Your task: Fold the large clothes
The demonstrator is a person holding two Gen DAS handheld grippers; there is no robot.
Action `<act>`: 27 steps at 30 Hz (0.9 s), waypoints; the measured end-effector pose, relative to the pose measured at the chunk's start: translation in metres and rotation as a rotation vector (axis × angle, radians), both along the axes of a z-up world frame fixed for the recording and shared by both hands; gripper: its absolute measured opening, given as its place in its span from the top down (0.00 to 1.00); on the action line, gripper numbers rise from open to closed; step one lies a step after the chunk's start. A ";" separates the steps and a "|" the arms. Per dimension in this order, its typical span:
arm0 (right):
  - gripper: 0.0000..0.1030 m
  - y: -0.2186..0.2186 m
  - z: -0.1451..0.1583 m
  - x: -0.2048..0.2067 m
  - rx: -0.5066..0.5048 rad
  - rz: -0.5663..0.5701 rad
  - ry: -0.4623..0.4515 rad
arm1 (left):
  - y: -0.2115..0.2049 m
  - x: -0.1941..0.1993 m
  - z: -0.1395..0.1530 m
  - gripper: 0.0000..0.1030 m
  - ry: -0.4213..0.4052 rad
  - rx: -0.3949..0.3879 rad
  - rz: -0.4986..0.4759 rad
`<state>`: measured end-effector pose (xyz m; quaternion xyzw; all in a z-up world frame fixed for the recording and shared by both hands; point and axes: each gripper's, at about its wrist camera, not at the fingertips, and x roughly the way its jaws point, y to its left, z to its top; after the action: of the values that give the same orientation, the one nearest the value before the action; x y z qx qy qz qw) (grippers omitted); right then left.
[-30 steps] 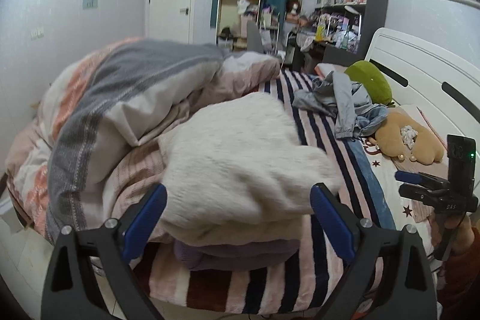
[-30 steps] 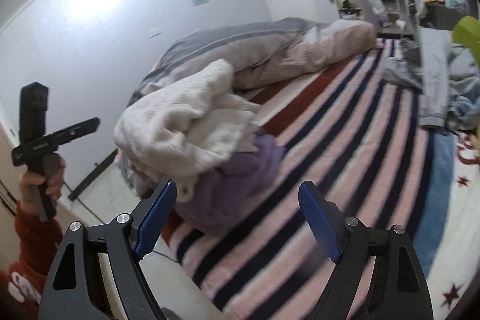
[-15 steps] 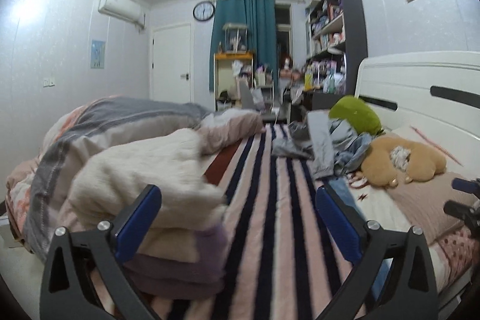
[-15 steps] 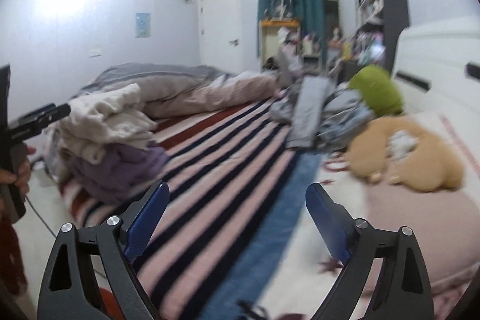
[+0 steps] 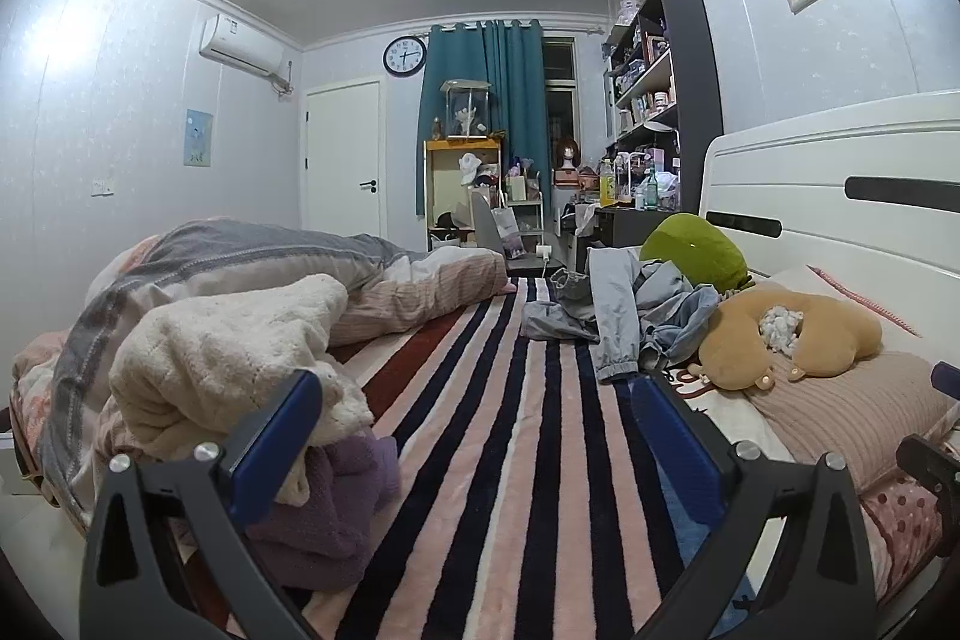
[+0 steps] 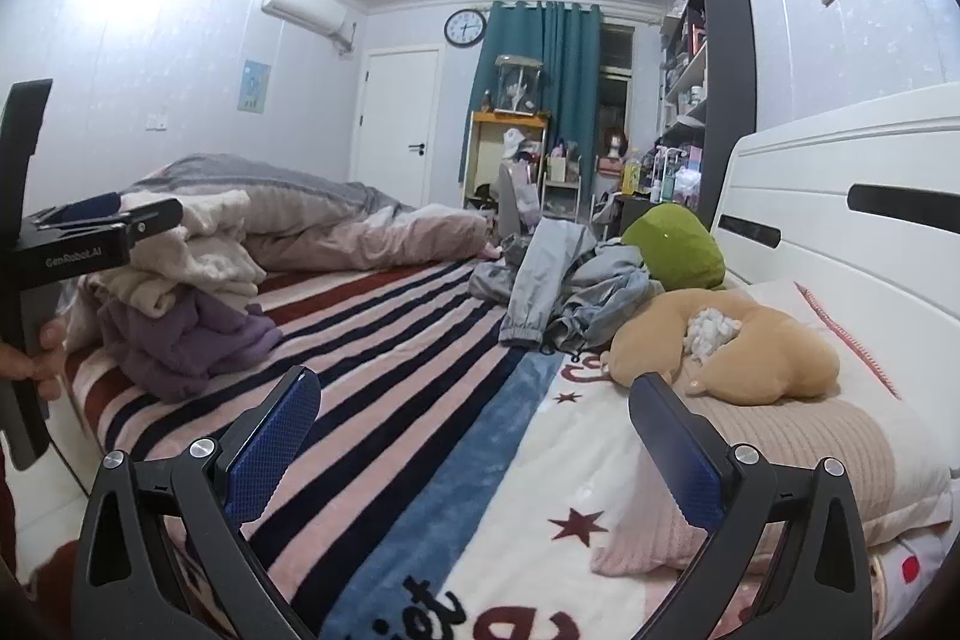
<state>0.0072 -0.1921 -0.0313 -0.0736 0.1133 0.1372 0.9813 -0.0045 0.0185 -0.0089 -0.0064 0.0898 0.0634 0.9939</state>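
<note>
A folded stack sits at the bed's left edge, a cream fleece garment (image 5: pixel 240 358) on top of a purple one (image 5: pixel 336 496). It also shows in the right wrist view, cream (image 6: pixel 198 256) over purple (image 6: pixel 180 340). Unfolded grey and blue clothes (image 5: pixel 618 310) lie in a heap far up the bed, near the headboard (image 6: pixel 558 280). My left gripper (image 5: pixel 474 388) is open and empty beside the stack. My right gripper (image 6: pixel 474 382) is empty over the blanket, its jaws still opening. A hand holds the left gripper (image 6: pixel 108 214) at the left of the right wrist view.
A striped blanket (image 5: pixel 510 430) covers the bed. A bunched duvet (image 5: pixel 240 250) lies along the left side. A green cushion (image 5: pixel 696 250), a tan plush (image 5: pixel 792 334) and a pink pillow (image 5: pixel 840 412) lie by the white headboard (image 5: pixel 840 172). Shelves and a door stand beyond.
Both views have swung away from the folded stack and now look along the bed toward the unfolded heap. The right jaws have spread wider. Nothing is held.
</note>
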 end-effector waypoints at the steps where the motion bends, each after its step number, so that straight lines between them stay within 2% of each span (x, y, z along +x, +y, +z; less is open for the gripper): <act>1: 0.00 0.000 0.000 0.000 0.006 0.003 -0.001 | 0.001 0.001 0.000 0.01 0.002 0.002 0.000; 27: 0.00 0.005 0.009 0.004 0.010 0.016 -0.026 | 0.008 0.001 -0.007 0.01 0.021 0.015 0.016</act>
<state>0.0108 -0.1876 -0.0228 -0.0715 0.0994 0.1445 0.9819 -0.0038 0.0269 -0.0155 0.0012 0.0995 0.0722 0.9924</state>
